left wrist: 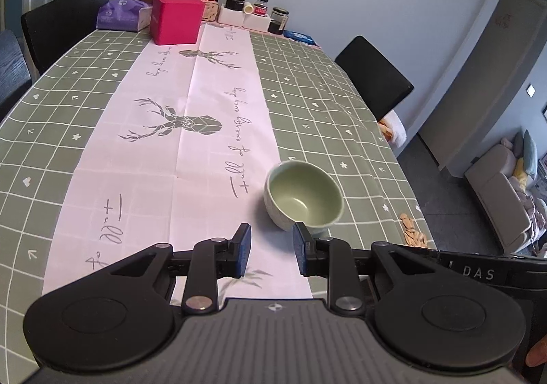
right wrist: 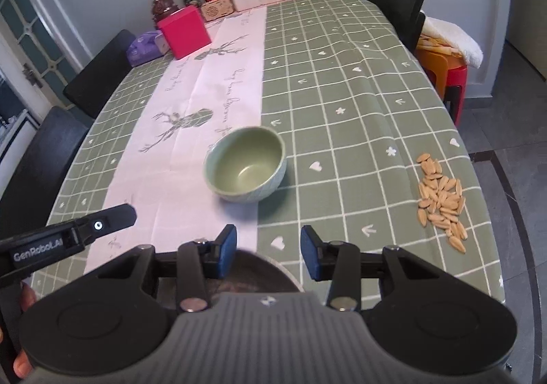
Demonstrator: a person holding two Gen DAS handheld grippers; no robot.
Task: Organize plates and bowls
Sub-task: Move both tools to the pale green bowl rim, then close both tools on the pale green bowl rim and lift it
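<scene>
Green bowl (right wrist: 245, 168) upright on counter (right wrist: 342, 83), straddling edge of pale runner (left wrist: 191, 117).
Green checked cloth, chairs around, bottles and red box (left wrist: 176, 19) at far wall end, seeds (right wrist: 441, 199) near right edge. Left gripper (left wrist: 272, 249) tilted down just before bowl, fingers apart, holding nothing. Right gripper (right wrist: 268, 252) likewise apart and empty, over a dark plate (right wrist: 259, 269) at near edge. Open cloth beyond bowl.
</scene>
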